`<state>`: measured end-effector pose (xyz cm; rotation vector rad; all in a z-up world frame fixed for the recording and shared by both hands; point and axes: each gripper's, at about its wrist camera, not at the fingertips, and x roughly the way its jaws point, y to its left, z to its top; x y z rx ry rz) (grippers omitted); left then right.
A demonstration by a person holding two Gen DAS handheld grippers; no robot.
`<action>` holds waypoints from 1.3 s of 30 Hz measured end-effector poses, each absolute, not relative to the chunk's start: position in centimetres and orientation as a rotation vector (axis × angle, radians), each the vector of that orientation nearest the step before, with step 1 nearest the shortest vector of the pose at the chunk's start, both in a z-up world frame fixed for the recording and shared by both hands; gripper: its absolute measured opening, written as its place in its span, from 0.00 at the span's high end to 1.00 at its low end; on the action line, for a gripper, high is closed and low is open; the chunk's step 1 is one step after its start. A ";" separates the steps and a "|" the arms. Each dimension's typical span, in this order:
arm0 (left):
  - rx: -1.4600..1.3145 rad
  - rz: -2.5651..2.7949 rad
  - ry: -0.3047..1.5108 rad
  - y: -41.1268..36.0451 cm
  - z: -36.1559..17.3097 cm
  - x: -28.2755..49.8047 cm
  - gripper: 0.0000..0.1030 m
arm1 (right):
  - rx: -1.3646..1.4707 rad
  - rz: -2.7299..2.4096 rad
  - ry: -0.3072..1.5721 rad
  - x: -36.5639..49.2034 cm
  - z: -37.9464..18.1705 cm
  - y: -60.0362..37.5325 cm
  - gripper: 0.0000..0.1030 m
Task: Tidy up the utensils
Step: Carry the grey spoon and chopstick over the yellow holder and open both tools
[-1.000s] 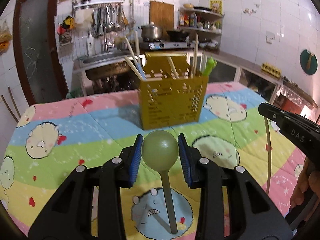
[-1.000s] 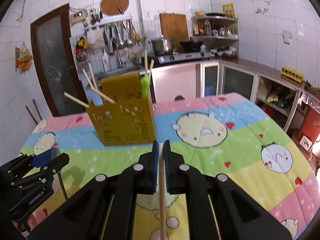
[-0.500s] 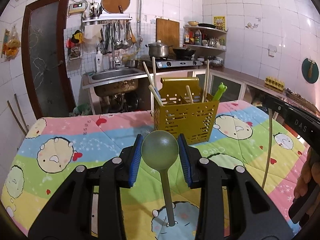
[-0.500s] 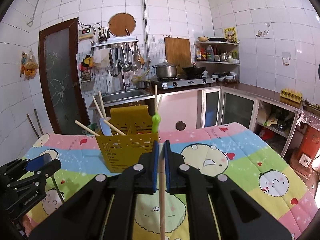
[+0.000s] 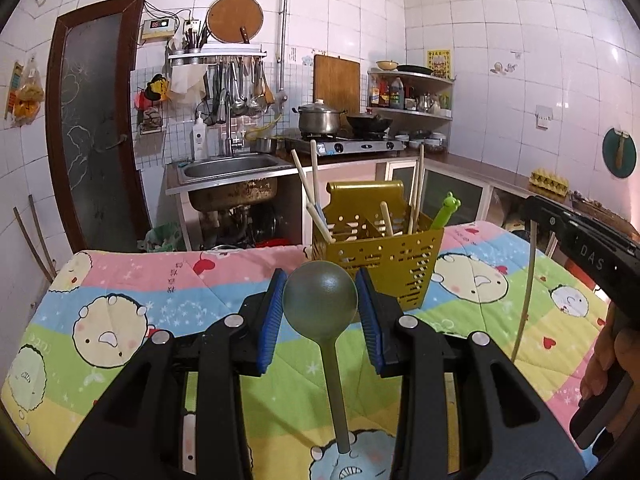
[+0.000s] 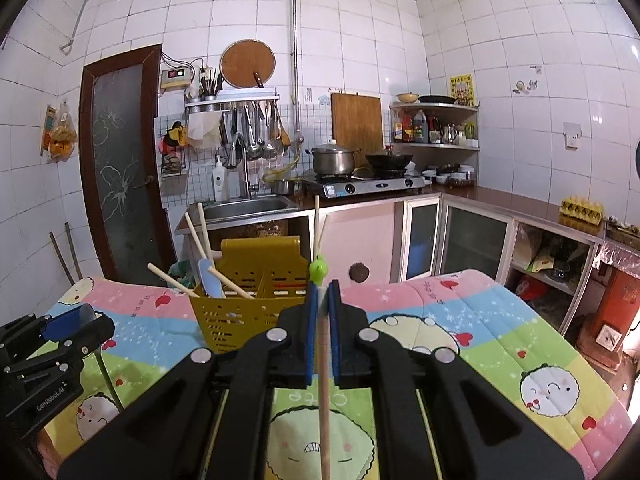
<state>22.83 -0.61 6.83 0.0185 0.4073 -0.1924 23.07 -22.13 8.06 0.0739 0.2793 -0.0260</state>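
Note:
My left gripper (image 5: pixel 320 280) is shut on the round bowl of a dull green spoon (image 5: pixel 320 300), whose handle hangs down toward the cloth. My right gripper (image 6: pixel 323 292) is shut on a wooden chopstick (image 6: pixel 324 400) that hangs below its blue pads. A yellow perforated utensil caddy (image 5: pixel 384 256) stands on the table beyond both grippers, apart from them. It holds several chopsticks, a pale blue utensil (image 6: pixel 211 278) and a green frog-topped utensil (image 5: pixel 445 210). The left wrist view shows the right gripper (image 5: pixel 536 204) with its chopstick at the right. The left gripper (image 6: pixel 76 320) appears low left in the right wrist view.
A cartoon-print quilt (image 5: pixel 132 280) in pink, blue, green and yellow bands covers the table. Behind the table's far edge are a steel sink (image 5: pixel 228 168), a gas stove with a pot (image 5: pixel 320 120) and low cabinets. A person's hand (image 5: pixel 612 356) holds the right gripper.
Both grippers have lifted and tipped upward with the spoon and chopstick still clamped. The caddy now looks smaller and farther off, and more wall shows.

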 end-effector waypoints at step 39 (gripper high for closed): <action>-0.044 -0.176 0.207 -3.4 16.1 37.1 0.67 | 0.091 0.051 0.033 33.8 20.2 -20.6 0.94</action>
